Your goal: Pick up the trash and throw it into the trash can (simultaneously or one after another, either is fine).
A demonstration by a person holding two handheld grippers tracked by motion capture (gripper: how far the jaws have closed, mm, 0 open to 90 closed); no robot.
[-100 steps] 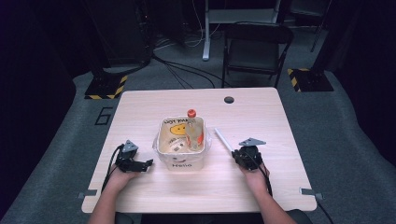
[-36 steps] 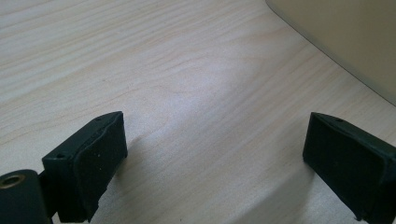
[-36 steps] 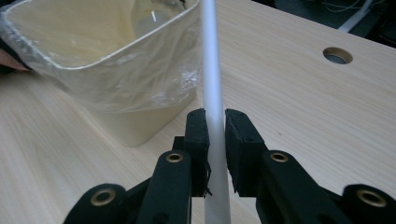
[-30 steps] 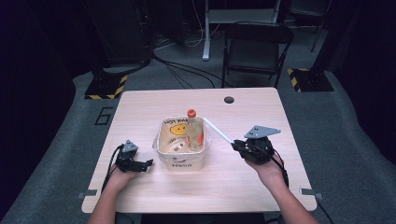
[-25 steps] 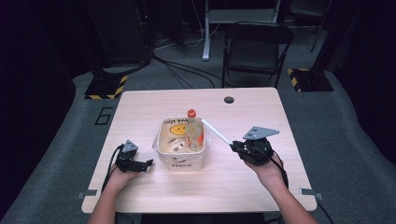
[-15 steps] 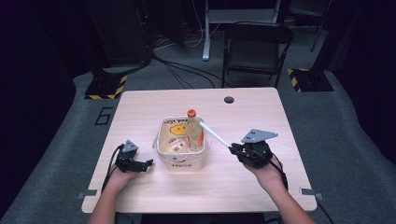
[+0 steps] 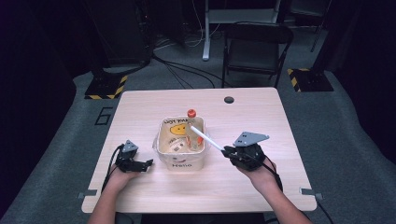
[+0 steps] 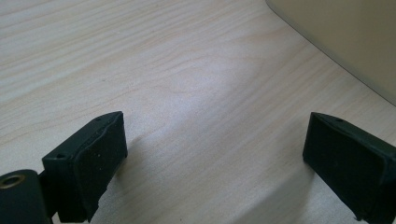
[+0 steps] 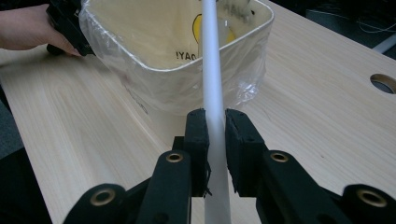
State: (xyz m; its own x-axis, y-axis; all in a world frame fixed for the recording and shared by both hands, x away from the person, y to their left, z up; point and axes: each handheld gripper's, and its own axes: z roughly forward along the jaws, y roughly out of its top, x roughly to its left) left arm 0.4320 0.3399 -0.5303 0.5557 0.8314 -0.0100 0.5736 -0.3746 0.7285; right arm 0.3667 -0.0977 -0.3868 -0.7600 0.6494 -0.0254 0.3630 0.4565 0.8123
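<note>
While the right gripper clamps the white stick between its jaws, the stick slants up over the rim of the cream bin, its far end above the contents, presumably to be dropped inside. Resting on the table left of the bin, the left gripper has jaws apart, empty.

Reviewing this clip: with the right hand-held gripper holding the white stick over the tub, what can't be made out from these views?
- High view: items in the tub beside the orange-capped bottle are too small to identify.
- High view: printed text on the tub is too small to read.
- Right gripper view: the white stick tip is cut off by the top edge.
- Left gripper view: the tub wall is cropped at the corner.
</note>
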